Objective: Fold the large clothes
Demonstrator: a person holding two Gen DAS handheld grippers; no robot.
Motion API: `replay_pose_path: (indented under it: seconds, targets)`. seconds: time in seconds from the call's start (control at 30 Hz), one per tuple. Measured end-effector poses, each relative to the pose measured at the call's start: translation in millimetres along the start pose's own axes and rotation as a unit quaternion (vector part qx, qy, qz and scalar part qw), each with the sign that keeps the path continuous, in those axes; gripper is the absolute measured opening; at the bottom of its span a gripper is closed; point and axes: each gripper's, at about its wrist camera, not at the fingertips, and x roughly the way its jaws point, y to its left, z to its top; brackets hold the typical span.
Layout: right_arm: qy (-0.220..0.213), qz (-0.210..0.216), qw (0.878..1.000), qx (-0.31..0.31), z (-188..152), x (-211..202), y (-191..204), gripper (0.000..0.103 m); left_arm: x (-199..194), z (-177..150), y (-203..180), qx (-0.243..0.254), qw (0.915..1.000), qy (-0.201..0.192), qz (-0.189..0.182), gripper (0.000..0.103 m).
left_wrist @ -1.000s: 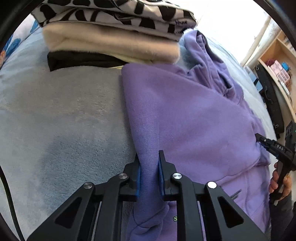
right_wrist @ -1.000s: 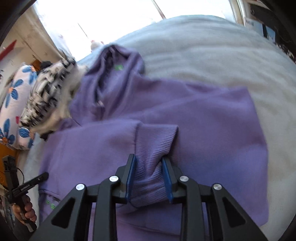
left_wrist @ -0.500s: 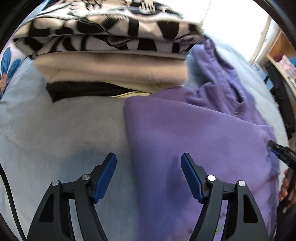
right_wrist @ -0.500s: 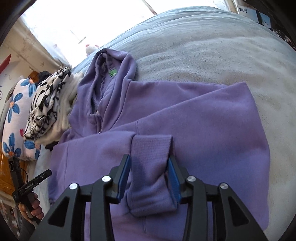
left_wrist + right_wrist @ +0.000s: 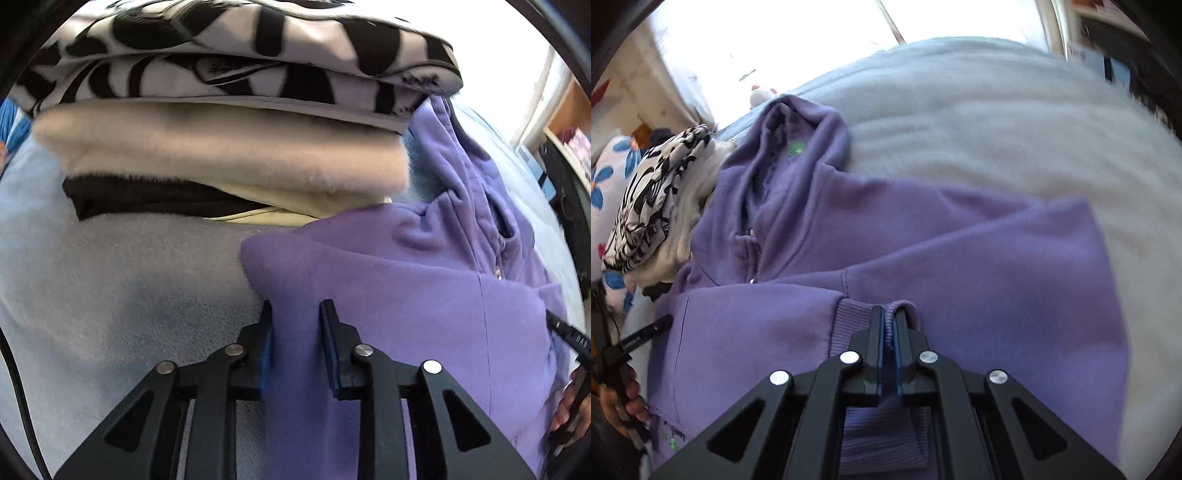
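A pale grey-blue fleece bed cover (image 5: 979, 122) fills most of both views and carries everything else. On it lies the purple zip hoodie (image 5: 923, 236), spread with its hood (image 5: 798, 136) toward 11 o'clock in the right wrist view and its folded body running from the centre out to 3 o'clock; in the left wrist view the same garment takes the right half of the frame, from 6 o'clock up to 1 o'clock.

At 9 to 10 o'clock of the hoodie in the right wrist view sits a stack of folded clothes (image 5: 221, 110), touching the hood's side: a black-and-white patterned piece on top, a cream fleece piece (image 5: 221, 155) under it, a black piece (image 5: 147, 199) at the bottom. Behind the stack, at 9 o'clock, is a white pillow with blue flowers (image 5: 605, 177).

The left gripper (image 5: 295, 314) has the hoodie's folded left edge between its jaws, which are closing; the blue pads sit against the fabric on both sides. The right gripper (image 5: 889, 325) is pressed almost together, pinching the ribbed cuff (image 5: 857, 325) of a sleeve laid across the hoodie's front, at 6 o'clock.

No container is in clear view; a wooden shelf (image 5: 569, 122) at 2 o'clock in the left wrist view holds blurred items that cannot be told.
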Motion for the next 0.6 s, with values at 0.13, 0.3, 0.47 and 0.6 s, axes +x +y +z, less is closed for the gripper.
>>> replay_pose_path:
  seconds: [0.13,0.3,0.47,0.6]
  targets:
    - [-0.004,-0.034,0.999,0.005,0,-20,7,0.010,-20,0,0,0.005,0.9989,-0.015,0.043,0.040]
    - [-0.029,-0.032,0.999,-0.025,-19,-47,34,0.021,-64,-18,-28,0.053,0.9902,-0.073,0.107,0.040]
    - [-0.002,0.043,0.996,-0.078,-46,-42,93,0.021,-76,-48,-81,0.071,0.9945,-0.067,0.038,0.040]
    - [0.018,0.067,0.991,-0.118,-64,-30,127,0.021,-57,-75,-125,0.098,0.9942,-0.041,0.018,0.040]
